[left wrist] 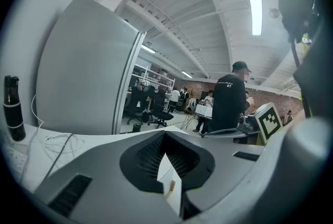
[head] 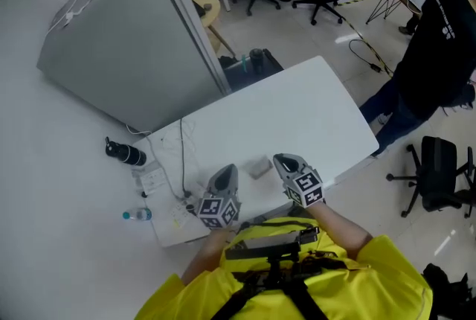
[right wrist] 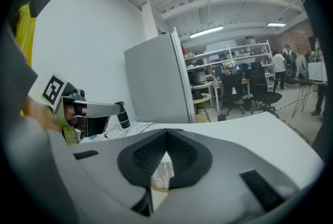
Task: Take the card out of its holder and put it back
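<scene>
A small grey card holder (head: 259,168) lies flat on the white table (head: 297,117), near its front edge. My left gripper (head: 226,174) rests just to its left and my right gripper (head: 284,161) just to its right; neither touches it in the head view. The jaws of the left gripper (left wrist: 165,137) meet at their tips, shut. Those of the right gripper (right wrist: 167,135) are shut as well. Behind each pair of tips a white strip shows in the hollow, the right one printed (right wrist: 164,171). I cannot tell what these strips are.
A black bottle (head: 125,154), a small water bottle (head: 138,215), papers and a thin cable (head: 181,155) lie at the table's left end. A grey partition panel (head: 126,43) stands behind. A person in black (head: 439,50) and an office chair (head: 437,176) are to the right.
</scene>
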`<state>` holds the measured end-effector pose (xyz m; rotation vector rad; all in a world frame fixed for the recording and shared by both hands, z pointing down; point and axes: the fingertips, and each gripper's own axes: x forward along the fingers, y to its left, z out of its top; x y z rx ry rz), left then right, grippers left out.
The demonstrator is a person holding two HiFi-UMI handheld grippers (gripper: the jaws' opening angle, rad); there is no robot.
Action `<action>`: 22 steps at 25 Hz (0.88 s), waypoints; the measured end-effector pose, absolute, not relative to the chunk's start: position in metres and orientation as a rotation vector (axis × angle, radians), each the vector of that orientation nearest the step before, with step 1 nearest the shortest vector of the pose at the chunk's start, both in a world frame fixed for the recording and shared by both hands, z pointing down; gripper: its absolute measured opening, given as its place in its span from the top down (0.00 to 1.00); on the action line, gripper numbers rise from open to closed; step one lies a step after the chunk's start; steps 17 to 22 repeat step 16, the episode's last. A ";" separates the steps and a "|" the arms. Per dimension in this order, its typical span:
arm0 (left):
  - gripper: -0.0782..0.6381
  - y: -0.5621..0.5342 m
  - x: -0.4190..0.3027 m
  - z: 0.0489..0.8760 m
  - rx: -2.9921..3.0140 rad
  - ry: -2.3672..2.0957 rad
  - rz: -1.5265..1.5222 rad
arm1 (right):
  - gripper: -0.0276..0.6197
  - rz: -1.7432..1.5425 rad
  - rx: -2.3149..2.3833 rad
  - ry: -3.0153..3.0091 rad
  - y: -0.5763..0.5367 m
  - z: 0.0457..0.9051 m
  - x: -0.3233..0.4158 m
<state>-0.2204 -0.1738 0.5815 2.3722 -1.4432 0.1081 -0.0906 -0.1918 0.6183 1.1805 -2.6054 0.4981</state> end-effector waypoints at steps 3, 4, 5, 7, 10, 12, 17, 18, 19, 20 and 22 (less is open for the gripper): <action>0.89 -0.176 -0.220 0.591 2.360 -1.409 0.119 | 0.95 0.492 1.181 -2.600 -0.192 0.620 -0.092; 0.89 -0.176 -0.217 0.593 2.366 -1.390 0.125 | 0.95 0.491 1.183 -2.599 -0.192 0.620 -0.091; 0.89 -0.176 -0.214 0.592 2.374 -1.378 0.133 | 0.95 0.492 1.185 -2.598 -0.192 0.620 -0.090; 0.86 -0.177 -0.209 0.589 2.395 -1.366 0.143 | 0.95 0.490 1.185 -2.599 -0.190 0.620 -0.090; 0.71 -0.178 -0.203 0.589 2.409 -1.342 0.145 | 0.95 0.477 1.179 -2.606 -0.186 0.620 -0.091; 0.70 -0.176 -0.197 0.593 2.410 -1.339 0.149 | 0.95 0.478 1.177 -2.601 -0.181 0.623 -0.088; 0.39 -0.172 -0.182 0.607 2.393 -1.300 0.169 | 0.95 0.502 1.182 -2.578 -0.170 0.633 -0.078; 0.39 -0.172 -0.182 0.607 2.393 -1.300 0.169 | 0.95 0.502 1.182 -2.578 -0.170 0.633 -0.078; 0.39 -0.172 -0.182 0.607 2.393 -1.300 0.169 | 0.95 0.502 1.182 -2.578 -0.170 0.633 -0.078; 0.39 -0.172 -0.182 0.607 2.393 -1.300 0.169 | 0.95 0.502 1.182 -2.578 -0.170 0.633 -0.078; 0.39 -0.172 -0.182 0.607 2.393 -1.300 0.169 | 0.95 0.502 1.182 -2.578 -0.170 0.633 -0.078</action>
